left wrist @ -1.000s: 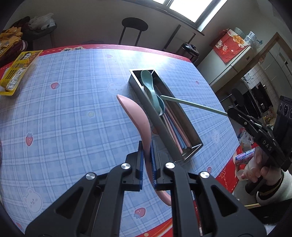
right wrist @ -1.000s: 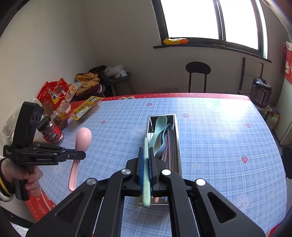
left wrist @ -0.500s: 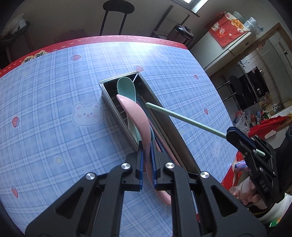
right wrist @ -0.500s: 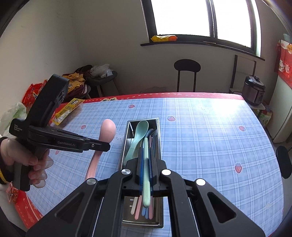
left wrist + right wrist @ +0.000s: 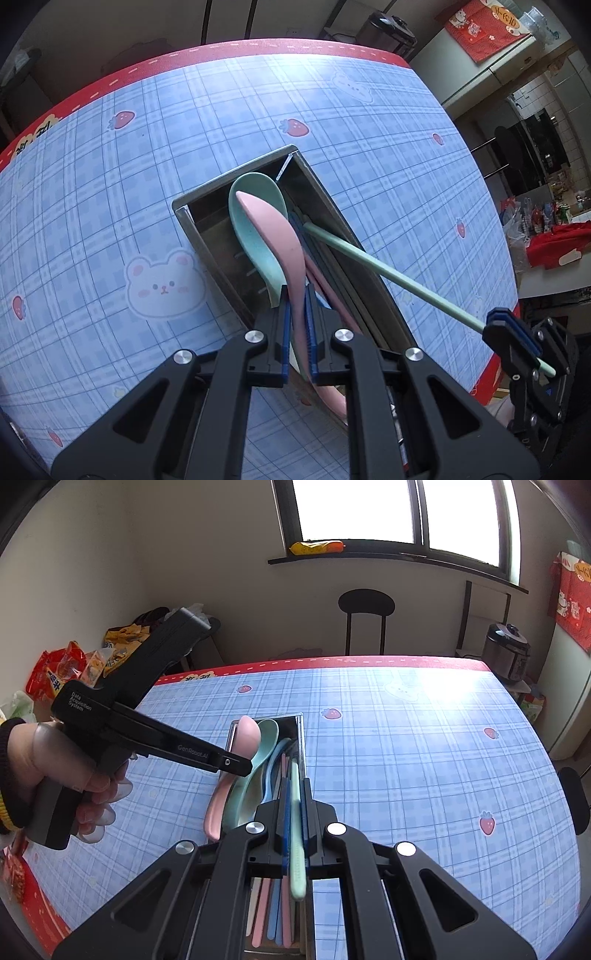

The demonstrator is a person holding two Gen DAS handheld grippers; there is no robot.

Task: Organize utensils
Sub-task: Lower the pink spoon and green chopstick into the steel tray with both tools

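A metal utensil tray (image 5: 184, 210) (image 5: 300, 731) lies on the blue plaid tablecloth, holding a mint spoon (image 5: 251, 218) (image 5: 267, 734), a blue spoon and several pink and blue sticks. My left gripper (image 5: 297, 317) (image 5: 240, 766) is shut on a pink spoon (image 5: 273, 232) (image 5: 248, 734), held over the tray's left side above the mint spoon. My right gripper (image 5: 295, 812) (image 5: 506, 325) is shut on a mint chopstick (image 5: 295, 812) (image 5: 388, 271), whose tip points down into the tray's right side.
The table (image 5: 406, 738) has a red border (image 5: 221, 55). A black chair (image 5: 365, 620) stands behind the far edge, a rice cooker (image 5: 508, 651) at far right. Snack bags (image 5: 55, 672) pile up at left.
My left gripper has carried the pink spoon from beside the tray to over its left side. My right gripper has come closer over the tray with the mint chopstick.
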